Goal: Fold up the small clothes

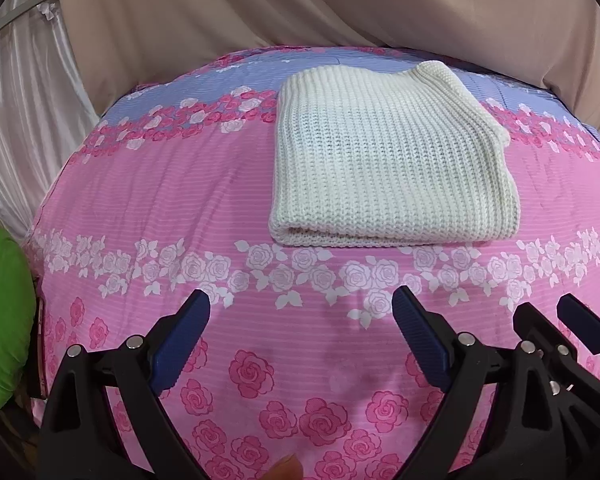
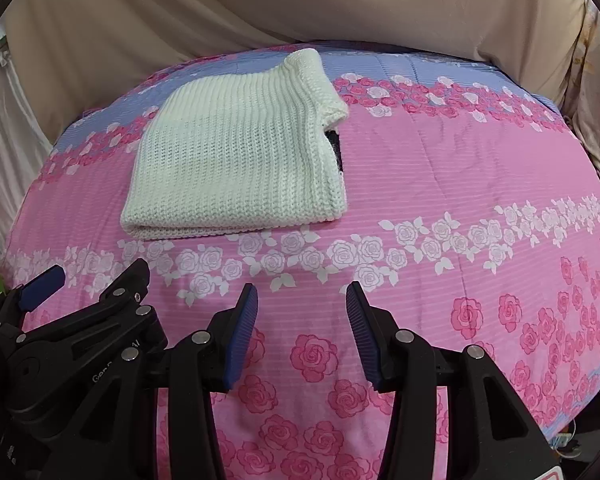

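A cream ribbed knit garment [image 1: 388, 160] lies folded into a rectangle on the pink rose-print bed cover [image 1: 180, 208]. It also shows in the right wrist view [image 2: 240, 160], with a small dark patch at its right edge. My left gripper [image 1: 302, 304] is open and empty, held over the cover short of the garment's near edge. My right gripper [image 2: 302, 294] is open and empty, near the garment's front right. Each gripper shows at the edge of the other's view: the right one [image 1: 548, 312], the left one [image 2: 100, 276].
Beige draped fabric [image 1: 300, 4] rises behind the bed. A white satin curtain [image 1: 16, 100] hangs at the left. A green cushion [image 1: 0, 312] sits at the bed's left edge. The cover [image 2: 480, 184] stretches bare to the right of the garment.
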A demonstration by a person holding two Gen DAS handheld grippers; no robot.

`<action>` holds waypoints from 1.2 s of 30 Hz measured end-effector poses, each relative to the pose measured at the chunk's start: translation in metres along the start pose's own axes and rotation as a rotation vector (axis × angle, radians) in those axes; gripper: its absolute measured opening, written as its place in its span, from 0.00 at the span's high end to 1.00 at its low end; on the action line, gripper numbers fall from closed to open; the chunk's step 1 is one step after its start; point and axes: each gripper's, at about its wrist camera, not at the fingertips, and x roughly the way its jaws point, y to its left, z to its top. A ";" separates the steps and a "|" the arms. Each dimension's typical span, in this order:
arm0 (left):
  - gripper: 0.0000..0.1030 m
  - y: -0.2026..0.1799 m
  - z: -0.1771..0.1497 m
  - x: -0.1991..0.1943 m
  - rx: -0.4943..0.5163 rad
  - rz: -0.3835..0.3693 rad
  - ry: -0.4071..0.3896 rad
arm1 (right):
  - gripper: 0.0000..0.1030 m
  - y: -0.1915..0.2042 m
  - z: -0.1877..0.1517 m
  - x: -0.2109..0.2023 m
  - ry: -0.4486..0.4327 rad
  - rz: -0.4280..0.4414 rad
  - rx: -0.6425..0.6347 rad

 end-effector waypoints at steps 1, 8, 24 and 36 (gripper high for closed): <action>0.13 0.000 0.000 0.000 0.000 0.000 0.000 | 0.55 0.000 0.000 0.000 0.000 -0.002 0.001; 0.13 -0.005 -0.004 -0.002 -0.004 0.010 0.001 | 0.55 0.000 -0.004 -0.001 0.005 -0.013 -0.001; 0.13 -0.012 -0.001 -0.007 0.003 0.023 -0.021 | 0.55 -0.006 -0.004 -0.006 -0.007 -0.047 0.011; 0.10 -0.010 0.005 -0.006 -0.001 0.037 -0.018 | 0.55 -0.004 0.002 -0.006 -0.007 -0.044 0.022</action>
